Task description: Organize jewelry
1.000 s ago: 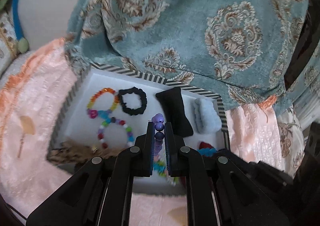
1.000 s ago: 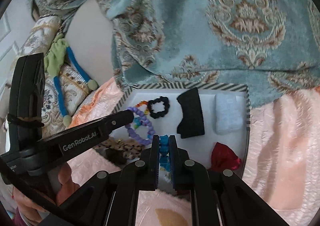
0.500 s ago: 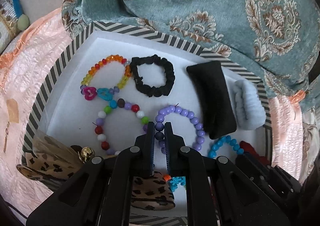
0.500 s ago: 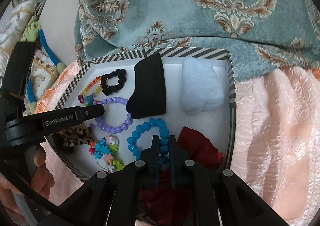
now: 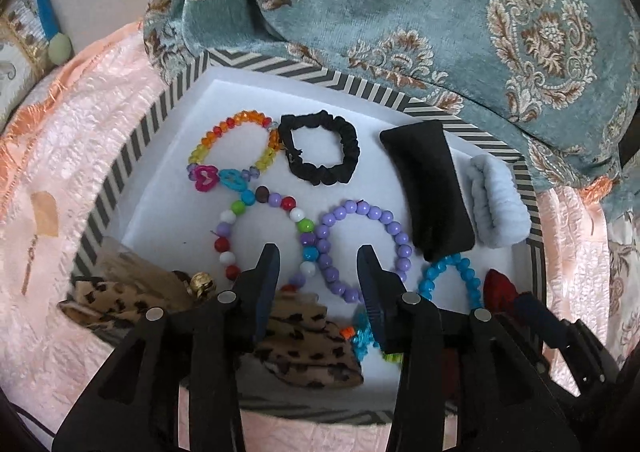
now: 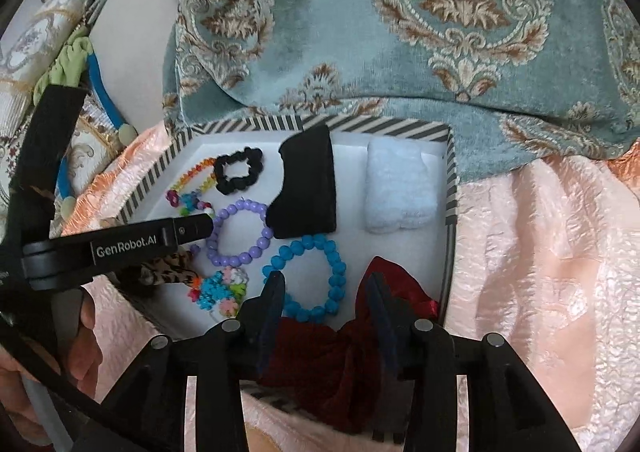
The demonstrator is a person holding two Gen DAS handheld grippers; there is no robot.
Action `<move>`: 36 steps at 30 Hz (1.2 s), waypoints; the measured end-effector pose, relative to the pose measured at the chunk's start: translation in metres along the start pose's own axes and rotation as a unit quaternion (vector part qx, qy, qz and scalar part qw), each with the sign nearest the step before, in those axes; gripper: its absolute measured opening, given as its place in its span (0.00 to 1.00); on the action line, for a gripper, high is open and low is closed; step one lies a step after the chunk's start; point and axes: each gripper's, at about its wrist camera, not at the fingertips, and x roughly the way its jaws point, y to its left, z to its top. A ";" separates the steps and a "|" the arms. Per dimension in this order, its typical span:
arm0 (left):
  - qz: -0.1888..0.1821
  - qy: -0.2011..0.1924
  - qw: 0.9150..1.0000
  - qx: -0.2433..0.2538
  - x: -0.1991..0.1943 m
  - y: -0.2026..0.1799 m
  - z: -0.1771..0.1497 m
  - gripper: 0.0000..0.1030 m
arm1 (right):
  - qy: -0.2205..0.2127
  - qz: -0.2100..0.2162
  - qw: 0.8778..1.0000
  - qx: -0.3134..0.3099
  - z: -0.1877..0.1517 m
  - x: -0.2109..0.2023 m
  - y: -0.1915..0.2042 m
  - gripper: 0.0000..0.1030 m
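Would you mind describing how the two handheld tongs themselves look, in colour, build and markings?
Both are matte black plastic. The left tongs and right tongs each have two tapering fingers with dark blue inner pads and round silver pivot pins at the joints. From the right wrist view, the left tongs' side carries white "GenRobot.AI" lettering. A bare hand grips it.

Red cloth [image 6: 320, 356] partly hidden behind right gripper [image 6: 326, 284]

A teal damask fabric [image 5: 400, 12] with brown medallions fills the 12 o'clock area. A pink textured blanket [image 6: 540, 252] extends from 3 to 5 o'clock. A green and blue soft toy [image 6: 76, 68] lies at 9 o'clock, on a patterned cushion [image 6: 24, 52].
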 end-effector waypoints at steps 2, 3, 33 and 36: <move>0.003 -0.006 1.000 0.004 -0.007 -0.001 -0.002 0.41 | -0.005 -0.004 1.000 0.000 -0.002 -0.007 0.002 0.40; 0.006 -0.010 1.000 0.007 -0.012 -0.001 -0.004 0.41 | -0.008 -0.008 1.000 0.000 -0.003 -0.010 0.003 0.40; 0.056 -0.109 0.992 0.023 -0.125 0.010 -0.085 0.42 | -0.049 -0.033 0.998 0.028 -0.024 -0.089 0.057 0.59; 0.067 -0.124 0.990 0.029 -0.133 0.011 -0.087 0.42 | -0.053 -0.041 0.997 0.026 -0.026 -0.093 0.061 0.63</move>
